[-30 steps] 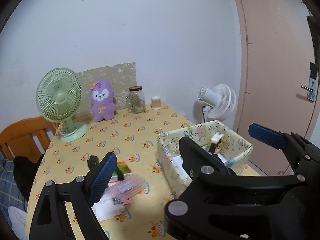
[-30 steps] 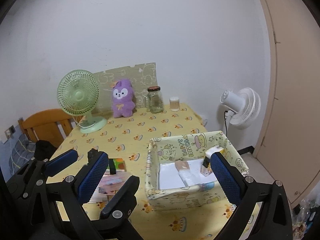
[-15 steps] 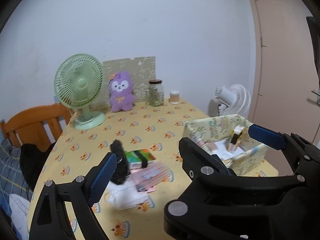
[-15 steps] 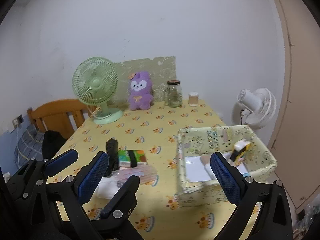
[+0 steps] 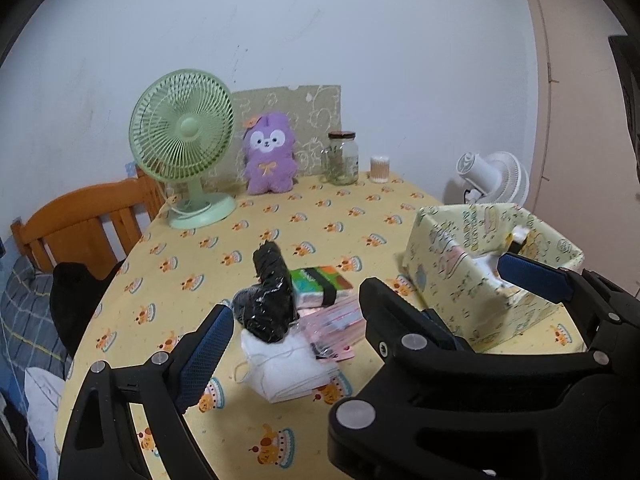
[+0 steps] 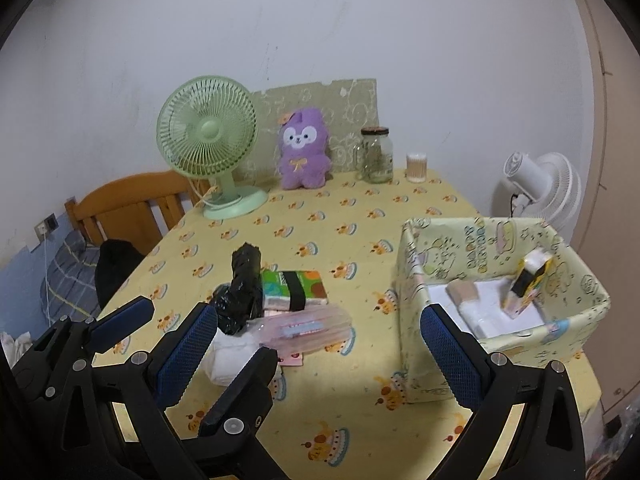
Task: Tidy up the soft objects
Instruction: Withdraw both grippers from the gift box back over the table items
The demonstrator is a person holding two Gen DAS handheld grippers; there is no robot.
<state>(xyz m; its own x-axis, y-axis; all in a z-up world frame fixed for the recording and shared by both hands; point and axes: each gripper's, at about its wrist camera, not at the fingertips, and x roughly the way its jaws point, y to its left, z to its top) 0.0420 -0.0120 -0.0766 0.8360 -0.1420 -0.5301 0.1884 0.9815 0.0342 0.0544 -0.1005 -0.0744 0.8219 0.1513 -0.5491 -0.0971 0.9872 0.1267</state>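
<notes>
Soft packets (image 5: pixel 304 312) heap on the yellow tablecloth (image 5: pixel 328 216); both tongs gape empty.

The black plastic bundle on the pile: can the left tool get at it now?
Probably yes. The left tool stands open and empty, and the black plastic bundle lies on top of the pile, just beyond its fingertips, with nothing between.

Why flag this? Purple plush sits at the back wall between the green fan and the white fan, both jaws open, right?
Not the white fan: the purple plush sits between the green fan and the glass jar, per the right wrist view. The white fan stands off the table. Both jaws are open.
</notes>
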